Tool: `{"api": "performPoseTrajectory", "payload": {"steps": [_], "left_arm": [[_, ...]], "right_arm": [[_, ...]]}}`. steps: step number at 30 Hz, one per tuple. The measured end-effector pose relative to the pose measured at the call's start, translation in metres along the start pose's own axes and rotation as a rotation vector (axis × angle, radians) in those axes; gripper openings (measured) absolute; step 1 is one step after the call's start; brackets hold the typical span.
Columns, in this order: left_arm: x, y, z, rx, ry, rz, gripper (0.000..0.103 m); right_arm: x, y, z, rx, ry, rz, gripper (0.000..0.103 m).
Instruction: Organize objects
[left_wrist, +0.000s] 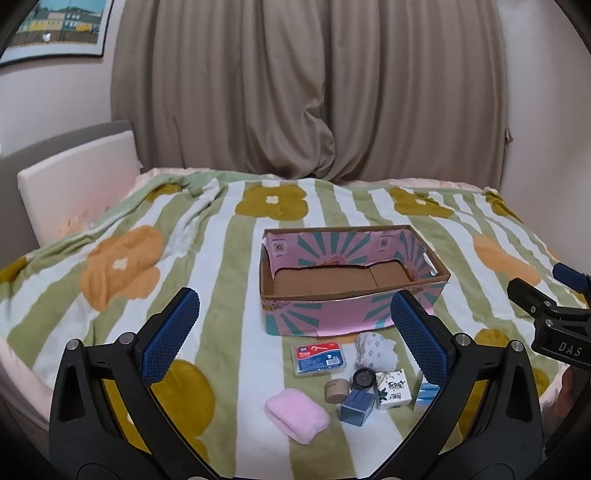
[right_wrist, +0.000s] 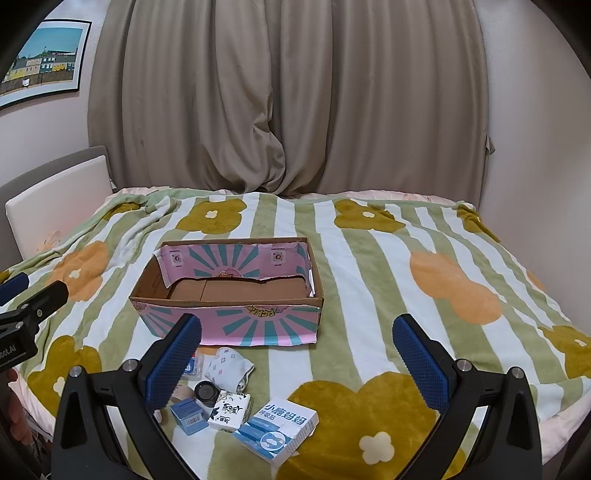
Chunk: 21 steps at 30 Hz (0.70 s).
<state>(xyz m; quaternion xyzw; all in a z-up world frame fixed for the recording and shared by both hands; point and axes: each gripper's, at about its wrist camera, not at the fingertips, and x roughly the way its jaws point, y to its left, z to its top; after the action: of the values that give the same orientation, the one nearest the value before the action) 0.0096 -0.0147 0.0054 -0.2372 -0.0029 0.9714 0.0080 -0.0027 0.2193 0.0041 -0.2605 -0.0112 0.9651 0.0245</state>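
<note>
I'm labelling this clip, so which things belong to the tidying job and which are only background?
Job:
cardboard box
floss pick case
pink cloth
rolled sock
dark blue box
blue-white box
patterned white box
black-lidded jar
brown tube

Background:
blanket
curtain
poster
</note>
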Motion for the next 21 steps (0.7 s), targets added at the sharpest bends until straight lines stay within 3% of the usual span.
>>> {"api": "performPoseTrajectory", "payload": {"steps": [8, 21], "left_arm": [[-0.0069, -0.0043, 0.0043, 0.009, -0.034, -0.001, 0.103], [-0.0079, -0.0002, 0.0066, 0.000, -0.017, -0.007, 0.103]], "right_arm": [[-0.0036, 0.0019, 0.0008, -0.006, -0.010, -0.005, 0.103], [-0.0049, 0.0028, 0.0031, -0.008, -0.014, 0.007, 0.103]]}}
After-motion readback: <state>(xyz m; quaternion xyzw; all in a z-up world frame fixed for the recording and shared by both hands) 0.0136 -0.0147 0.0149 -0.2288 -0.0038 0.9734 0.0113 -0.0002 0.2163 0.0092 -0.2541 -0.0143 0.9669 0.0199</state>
